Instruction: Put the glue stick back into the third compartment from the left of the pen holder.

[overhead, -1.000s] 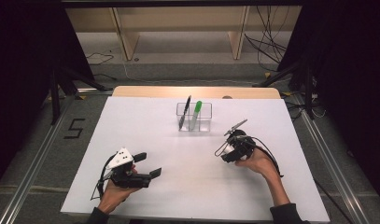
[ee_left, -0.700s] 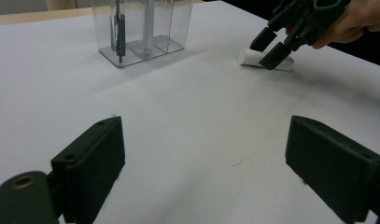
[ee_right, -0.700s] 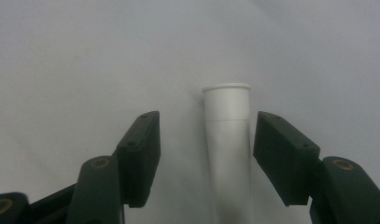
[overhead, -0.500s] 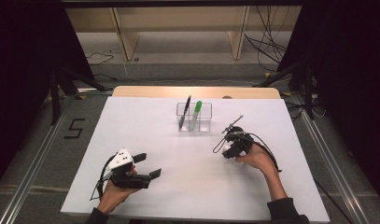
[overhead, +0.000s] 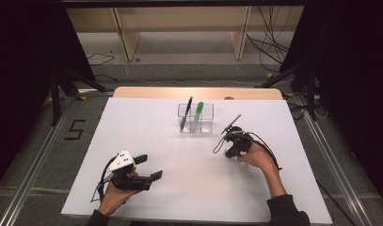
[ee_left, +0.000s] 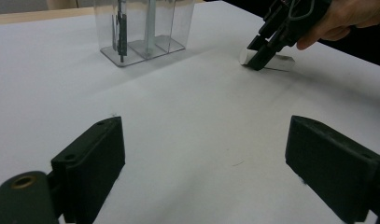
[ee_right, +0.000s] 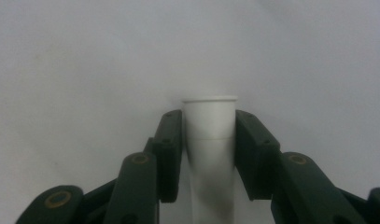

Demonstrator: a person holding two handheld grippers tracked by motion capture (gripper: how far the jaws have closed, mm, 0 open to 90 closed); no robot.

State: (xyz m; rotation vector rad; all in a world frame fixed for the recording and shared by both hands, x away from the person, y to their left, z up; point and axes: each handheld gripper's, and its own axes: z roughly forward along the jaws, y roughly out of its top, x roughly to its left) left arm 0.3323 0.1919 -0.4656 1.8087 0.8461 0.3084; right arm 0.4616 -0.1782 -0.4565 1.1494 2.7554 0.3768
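Observation:
A white cylinder (ee_right: 210, 126), shaped like a capped marker, lies on the white table (overhead: 147, 127) at the right. My right gripper (overhead: 230, 151) points down at it. Its jaws have just been closing, and both pads (ee_right: 171, 140) now press the cylinder's sides. The left gripper view shows that same white cylinder (ee_left: 277, 62) under the far gripper (ee_left: 264, 51). My left gripper (overhead: 149, 167) rests at the front left, wide open (ee_left: 204, 168) with only bare table between its jaws.
A clear divided holder (overhead: 205, 123) stands at the middle back of the table, with a black pen (overhead: 187, 113) and a green marker (overhead: 197, 113) upright in it. The table's wooden far edge (overhead: 198, 92) lies behind the holder. Cables trail on the floor.
The right hand has shifted slightly over the white cylinder and its jaws have drawn in on it. The left gripper has stayed put.

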